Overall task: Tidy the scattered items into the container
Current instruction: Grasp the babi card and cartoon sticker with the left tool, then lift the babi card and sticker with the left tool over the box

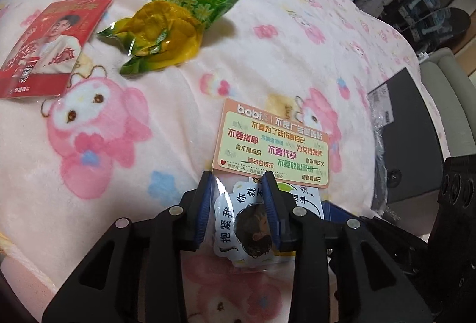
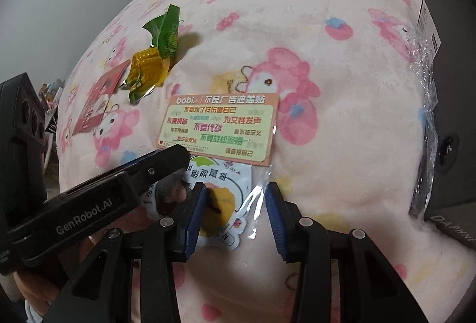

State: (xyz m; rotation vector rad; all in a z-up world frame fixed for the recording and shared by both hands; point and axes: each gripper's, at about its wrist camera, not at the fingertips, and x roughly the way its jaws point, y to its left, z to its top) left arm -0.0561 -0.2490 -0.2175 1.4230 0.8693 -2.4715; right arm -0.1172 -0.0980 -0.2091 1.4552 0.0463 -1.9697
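The left gripper (image 1: 238, 204) points forward and down over the pink cartoon-print blanket (image 1: 148, 129), its blue-padded jaws spread partway on either side of the clear lower half of a sticker pack (image 1: 272, 150). The pads (image 1: 205, 210) flank the sleeve with the stickers visible between them; whether they touch the plastic cannot be told. In the right wrist view this same gripper comes in from the left as a black bar that lies over the pack's near-left corner.

The right gripper (image 2: 235, 215) reaches in low and level beside it, jaws apart to a moderate width, straddling the near-right part of the sticker pack (image 2: 220, 126). Its left pad (image 2: 195, 218) sits over the yellow sticker, while the right pad stands beside the sleeve's crinkled edge, over blanket. Neither gripper is closed on anything.

Ahead and to the left of the left gripper lies a green and yellow snack wrapper (image 1: 169, 28), crumpled, and further left a red photo card (image 1: 50, 49) lies flat on the blanket. To the right of both grippers, at the blanket's edge, stands a dark box (image 2: 446, 84) with crumpled clear film along its near side. Its inside is not visible, so what it holds cannot be told.
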